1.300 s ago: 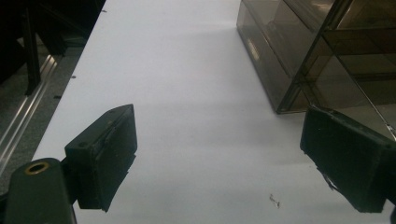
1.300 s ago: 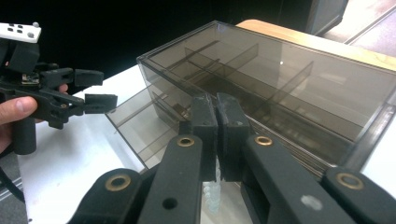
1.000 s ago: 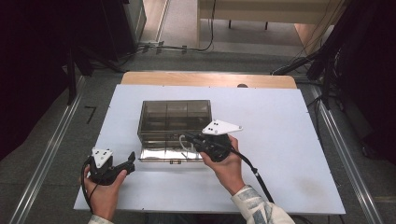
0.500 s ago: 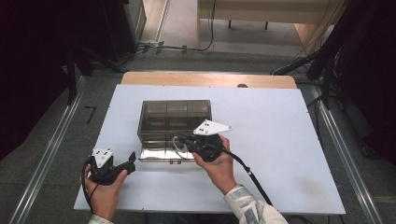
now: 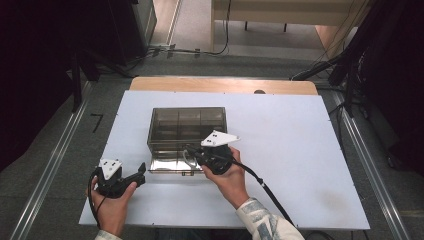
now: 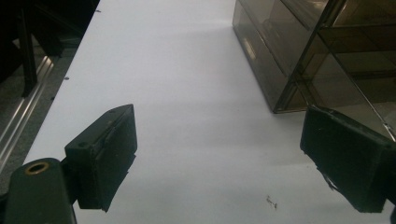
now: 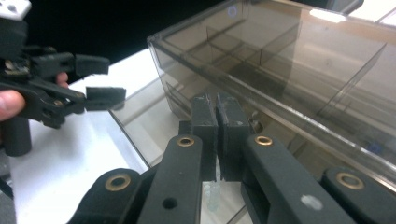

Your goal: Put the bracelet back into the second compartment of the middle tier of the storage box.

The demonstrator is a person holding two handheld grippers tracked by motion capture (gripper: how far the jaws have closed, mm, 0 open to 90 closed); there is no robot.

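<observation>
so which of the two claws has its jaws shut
The right claw, at the smoky clear box: its pads press together. The left claw stands wide open over the white table.

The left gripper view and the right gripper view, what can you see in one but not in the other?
Left gripper view alone: its own two black fingers standing wide apart, a long bare stretch of the white table, and the floor with a metal rail beside it.

Right gripper view alone: the right gripper with its fingers pressed together in front of the box, and, farther off, the left gripper in a hand.

Both: the smoky clear plastic box with dividers inside, standing on the white table.
</observation>
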